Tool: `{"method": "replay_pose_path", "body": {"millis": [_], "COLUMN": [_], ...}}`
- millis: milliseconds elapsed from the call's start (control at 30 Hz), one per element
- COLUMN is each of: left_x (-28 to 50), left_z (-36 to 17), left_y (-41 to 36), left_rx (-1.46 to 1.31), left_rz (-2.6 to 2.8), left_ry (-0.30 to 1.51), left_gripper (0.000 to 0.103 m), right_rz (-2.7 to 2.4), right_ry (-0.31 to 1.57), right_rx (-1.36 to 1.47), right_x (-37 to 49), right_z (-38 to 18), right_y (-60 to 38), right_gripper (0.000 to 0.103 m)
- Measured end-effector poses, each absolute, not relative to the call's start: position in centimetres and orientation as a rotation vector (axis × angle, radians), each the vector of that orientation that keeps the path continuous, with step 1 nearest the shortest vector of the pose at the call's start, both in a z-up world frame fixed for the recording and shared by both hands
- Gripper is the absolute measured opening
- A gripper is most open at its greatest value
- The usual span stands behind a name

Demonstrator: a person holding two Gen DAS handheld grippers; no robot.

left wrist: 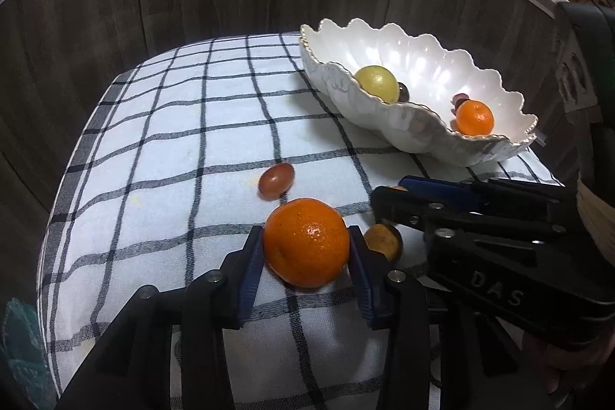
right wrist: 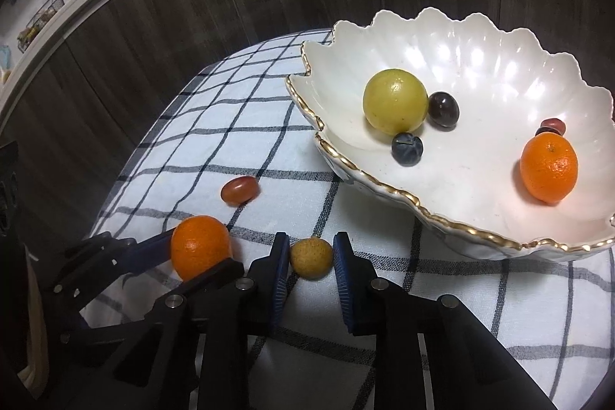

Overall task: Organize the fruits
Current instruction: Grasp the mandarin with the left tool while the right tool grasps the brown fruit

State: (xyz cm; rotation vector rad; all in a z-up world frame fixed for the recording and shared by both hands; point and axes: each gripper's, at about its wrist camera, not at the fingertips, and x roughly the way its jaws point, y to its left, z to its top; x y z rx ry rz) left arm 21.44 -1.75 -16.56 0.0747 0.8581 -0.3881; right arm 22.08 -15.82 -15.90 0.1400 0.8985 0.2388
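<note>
Left gripper (left wrist: 306, 244): closed on an orange (left wrist: 306, 242); both blue pads are seen pressed against the fruit's sides, low over the cloth.
Right gripper (right wrist: 311, 258): closed around a small yellow-brown fruit (right wrist: 311, 258); the pads are seen at its two sides, touching or very nearly so.
Orange, from the right wrist view: the same orange (right wrist: 200, 246) is seen between the left gripper's fingers (right wrist: 153, 248), just left of the small fruit.
Small fruit, from the left wrist view: it (left wrist: 382, 241) is partly hidden behind the left gripper's right finger, under the right gripper (left wrist: 388, 206).
Red grape (left wrist: 276, 180): lying alone on the cloth, just beyond the held orange and apart from both grippers.
Bowl (right wrist: 511, 56): white, scalloped, gold-edged, set on the far right part of the cloth.
Bowl contents: a large yellow-green fruit (right wrist: 395, 101), a dark grape (right wrist: 443, 109) touching it, a dark blue round fruit (right wrist: 407, 148) just in front, a second orange (right wrist: 549, 168) at the right side, and a small red fruit (right wrist: 552, 126) just behind that orange.
Cloth (left wrist: 173, 125): white with dark checked lines, spread over the table.
Background: dark wood panelling is seen behind the table, topped by a white ledge.
</note>
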Motion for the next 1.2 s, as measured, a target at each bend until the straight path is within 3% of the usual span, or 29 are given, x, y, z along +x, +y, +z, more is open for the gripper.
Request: {"method": "replay_pose_path", "body": {"millis": [1200], "left_x": [18.5], "left_z": [-8.8], "left_y": [-0.9], "left_rx": [0.039], "left_rz": [-0.286], "left_ry": [0.726], "left_gripper": [0.041], "right_rz": [0.223], "right_ry": [0.699], "right_rx": [0.085], "right_x": [16.9], "right_z": [-7.6], "right_y": [-16.7], "right_gripper": [0.025]}}
